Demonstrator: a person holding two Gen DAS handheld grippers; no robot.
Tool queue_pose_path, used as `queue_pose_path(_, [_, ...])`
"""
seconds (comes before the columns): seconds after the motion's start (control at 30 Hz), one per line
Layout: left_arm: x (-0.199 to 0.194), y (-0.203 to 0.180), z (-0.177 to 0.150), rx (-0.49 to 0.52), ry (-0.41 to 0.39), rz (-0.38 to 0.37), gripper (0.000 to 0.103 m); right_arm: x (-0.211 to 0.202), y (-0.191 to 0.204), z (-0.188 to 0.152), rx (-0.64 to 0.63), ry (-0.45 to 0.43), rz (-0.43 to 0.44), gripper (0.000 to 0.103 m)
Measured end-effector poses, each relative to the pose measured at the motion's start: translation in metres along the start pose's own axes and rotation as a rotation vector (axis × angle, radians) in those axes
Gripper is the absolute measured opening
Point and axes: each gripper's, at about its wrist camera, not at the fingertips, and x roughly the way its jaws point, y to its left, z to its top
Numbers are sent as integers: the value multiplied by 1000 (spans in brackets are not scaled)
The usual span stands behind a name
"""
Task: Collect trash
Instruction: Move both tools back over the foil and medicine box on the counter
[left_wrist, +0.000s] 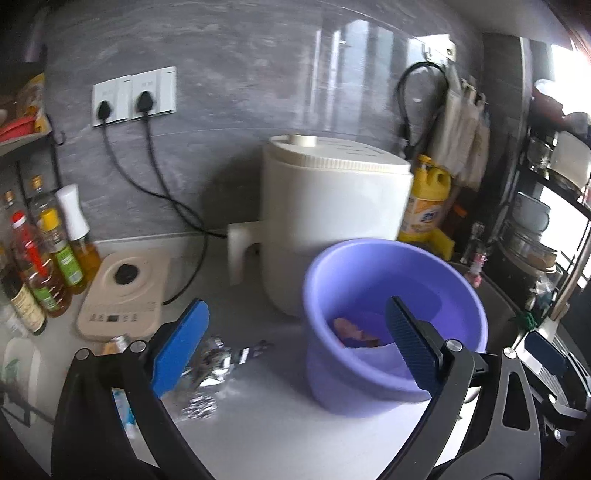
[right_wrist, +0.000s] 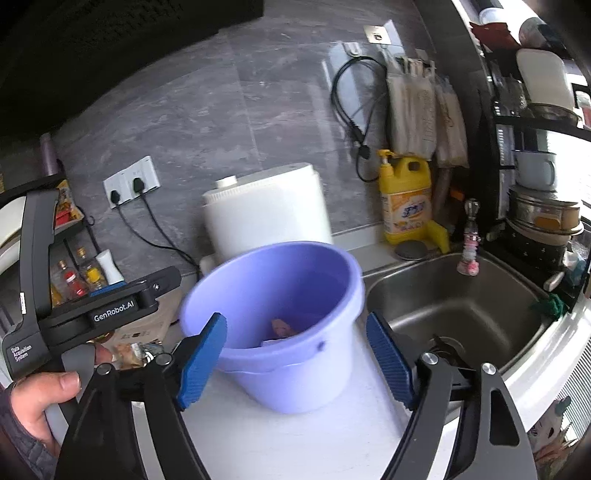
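So on the far left there's a rack of oil and sauce bottles, and next to them a beige induction hob sitting flat on the white tabletop. Just in front of the hob is a crumpled bit of silver foil wrapper lying on the tabletop, partly hidden behind the left tongs, which are spread wide with nothing between the pads. One blue pad sits over the foil side, the other hangs over the rim of the purple bucket. The bucket is upright, pretty much dead centre on the tabletop, and down at the bottom there's something pinkish plus a pale scrap of paper, too blurry to say what exactly. Behind the bucket is a white appliance with a ribbed lid, plugged into the wall sockets. The right tongs are also open wide, empty, one pad each side of the bucket but not touching it as far as I can tell. In the right wrist view you can see a hand gripping the left tool's handle. Further right: a yellow dish soap bottle against the wall, then the steel sink, then a dish rack with bowls.
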Motion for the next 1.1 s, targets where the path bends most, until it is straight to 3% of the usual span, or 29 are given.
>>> queue_pose_path(0.67, [-56, 119, -14, -118, -19, 213, 96, 25, 99, -12, -84, 62, 186, 79])
queue_pose_path(1.1, [-75, 184, -38, -196, 12, 304, 96, 43, 161, -34, -161, 130, 275, 79])
